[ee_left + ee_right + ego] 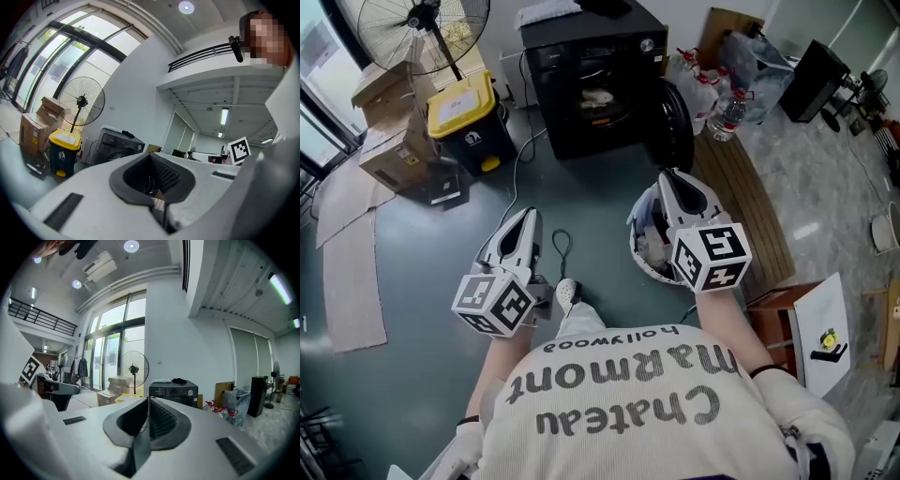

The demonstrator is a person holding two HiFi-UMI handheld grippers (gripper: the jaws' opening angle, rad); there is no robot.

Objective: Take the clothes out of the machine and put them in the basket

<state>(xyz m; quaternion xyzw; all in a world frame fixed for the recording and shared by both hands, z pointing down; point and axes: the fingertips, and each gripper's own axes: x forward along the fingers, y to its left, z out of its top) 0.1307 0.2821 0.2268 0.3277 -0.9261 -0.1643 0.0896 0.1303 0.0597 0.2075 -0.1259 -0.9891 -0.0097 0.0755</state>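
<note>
A black washing machine (591, 80) stands at the far side of the floor with its round door (677, 127) swung open to the right. Pale clothes (600, 97) show inside the drum. A white basket (639, 253) holding some laundry sits on the floor, partly hidden under my right gripper (675, 180). That gripper is shut and empty, well short of the machine. My left gripper (523, 225) hovers over bare floor to the left, also shut and empty. The machine (119, 144) appears beyond the left gripper (151, 155), and the machine (173, 391) beyond the right gripper (148, 400).
A yellow-lidded bin (469, 117), cardboard boxes (389, 150) and a standing fan (422, 28) are left of the machine. Water bottles (712, 98) and a wooden board (750, 216) lie to its right. A cable (561, 248) loops on the floor between the grippers.
</note>
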